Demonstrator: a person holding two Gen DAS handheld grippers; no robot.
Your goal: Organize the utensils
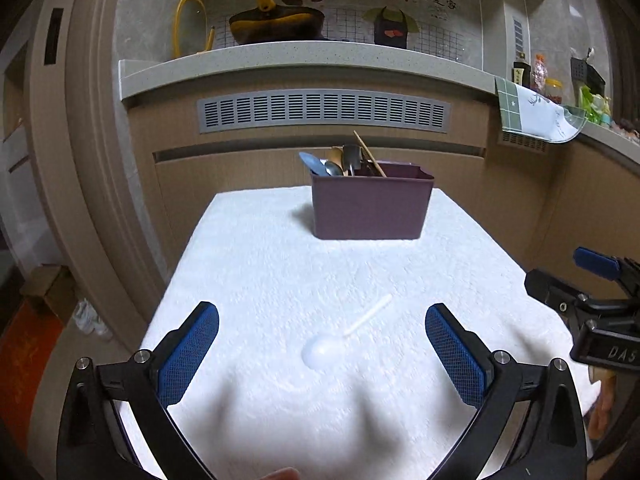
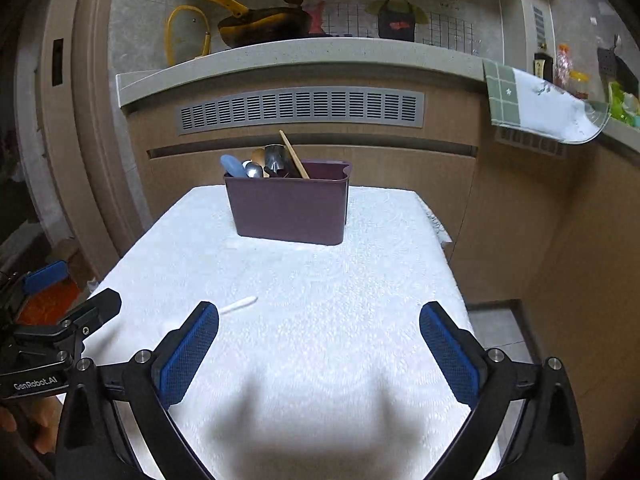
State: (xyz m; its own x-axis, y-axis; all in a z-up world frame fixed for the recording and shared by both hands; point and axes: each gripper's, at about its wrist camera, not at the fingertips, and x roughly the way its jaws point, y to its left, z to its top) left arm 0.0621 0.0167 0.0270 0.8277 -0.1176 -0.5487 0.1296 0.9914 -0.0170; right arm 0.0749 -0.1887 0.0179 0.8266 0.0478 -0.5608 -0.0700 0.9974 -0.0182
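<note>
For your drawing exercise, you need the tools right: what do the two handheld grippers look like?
Both match: the left gripper and the right gripper each have a black frame with curved arms, silver round bolt heads, and two fingers faced with blue mesh-textured pads. White lettering marks the bodies: "GenRobot.AI" on the left gripper's body in the right wrist view, "DAS" on the right gripper's body in the left wrist view.

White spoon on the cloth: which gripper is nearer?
Left. The white spoon lies just ahead between the open left gripper fingers; the open right gripper is off to its right.
</note>
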